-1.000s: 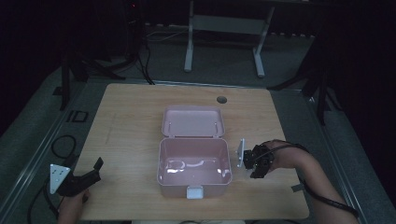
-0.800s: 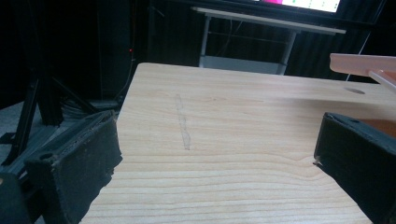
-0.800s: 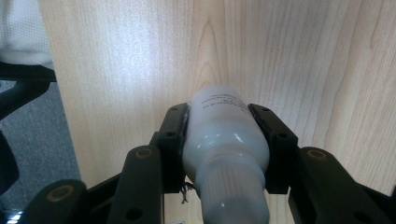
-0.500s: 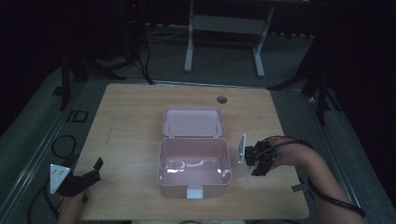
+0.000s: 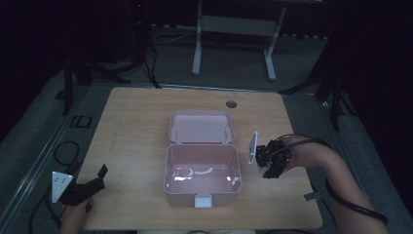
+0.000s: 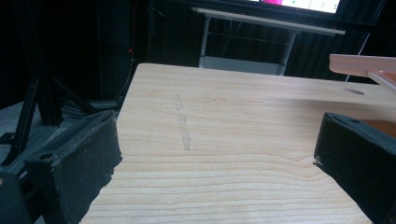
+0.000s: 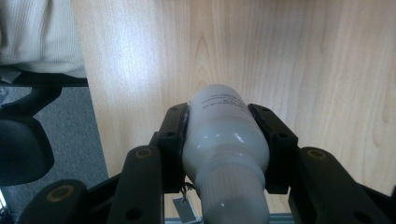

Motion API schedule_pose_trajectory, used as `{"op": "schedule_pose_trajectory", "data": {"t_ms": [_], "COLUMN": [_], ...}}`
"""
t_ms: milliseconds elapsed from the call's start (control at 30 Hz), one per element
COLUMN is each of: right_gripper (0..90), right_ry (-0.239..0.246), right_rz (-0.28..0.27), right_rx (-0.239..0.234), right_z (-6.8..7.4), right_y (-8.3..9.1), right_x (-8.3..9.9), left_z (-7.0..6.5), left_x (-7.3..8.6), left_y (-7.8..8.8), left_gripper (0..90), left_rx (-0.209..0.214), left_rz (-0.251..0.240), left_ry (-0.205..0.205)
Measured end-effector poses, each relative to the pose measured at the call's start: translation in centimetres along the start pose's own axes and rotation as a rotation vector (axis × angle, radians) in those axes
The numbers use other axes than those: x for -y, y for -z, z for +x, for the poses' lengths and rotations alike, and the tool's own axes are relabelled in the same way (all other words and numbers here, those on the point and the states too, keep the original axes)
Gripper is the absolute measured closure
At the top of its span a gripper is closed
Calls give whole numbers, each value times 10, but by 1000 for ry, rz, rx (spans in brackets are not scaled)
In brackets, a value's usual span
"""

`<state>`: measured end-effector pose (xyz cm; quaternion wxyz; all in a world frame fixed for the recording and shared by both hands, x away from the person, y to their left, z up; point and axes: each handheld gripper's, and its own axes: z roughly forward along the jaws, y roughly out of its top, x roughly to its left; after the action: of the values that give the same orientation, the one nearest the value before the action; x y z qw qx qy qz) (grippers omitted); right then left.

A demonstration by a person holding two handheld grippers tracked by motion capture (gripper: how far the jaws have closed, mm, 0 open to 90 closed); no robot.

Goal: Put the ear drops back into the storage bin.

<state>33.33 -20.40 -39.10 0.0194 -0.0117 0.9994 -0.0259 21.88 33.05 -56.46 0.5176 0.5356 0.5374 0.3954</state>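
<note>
A pink box (image 5: 202, 189) stands open at the table's middle, its lid (image 5: 200, 126) laid back behind it; something pale lies on the box floor. Just right of the box my right gripper (image 5: 270, 158) hovers above the table. The right gripper view looks straight down, and there the right gripper (image 7: 226, 116) is shut on a white bottle (image 7: 224, 140) with small print, its ribbed cap toward the camera. My left gripper (image 5: 95, 183) rests at the front left corner, well away from the box. In its own view the left gripper (image 6: 217, 140) is open over bare wood.
A round hole (image 5: 231, 104) sits near the table's far edge. A metal stand (image 5: 234, 29) rises behind the table, and cables (image 5: 65, 151) lie on the floor at left. The pink lid's edge (image 6: 364, 65) reaches in at the right of the left gripper view.
My right gripper has lifted a little higher above the table with the white bottle still held. The left gripper and the box have stayed where they were.
</note>
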Motion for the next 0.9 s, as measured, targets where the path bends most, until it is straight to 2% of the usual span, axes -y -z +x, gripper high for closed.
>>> {"op": "schedule_pose_trajectory", "data": {"t_ms": [167, 367, 667, 900], "right_gripper": [595, 595, 595, 595], "right_ry": [-11, -2, 48, 76], "right_rz": [-12, -8, -9, -5], "right_rx": [13, 17, 14, 10], "right_z": [-1, -2, 0, 0], "right_y": [13, 23, 32, 30], "right_x": [-3, -13, -38, -60], "left_z": [0, 0, 0, 0], "left_x": [0, 0, 0, 0], "left_y": [0, 0, 0, 0], "left_gripper": [4, 4, 4, 4], "left_rx": [0, 0, 1, 2], "left_rz": [0, 0, 0, 0], "left_ry": [0, 2, 1, 0]}}
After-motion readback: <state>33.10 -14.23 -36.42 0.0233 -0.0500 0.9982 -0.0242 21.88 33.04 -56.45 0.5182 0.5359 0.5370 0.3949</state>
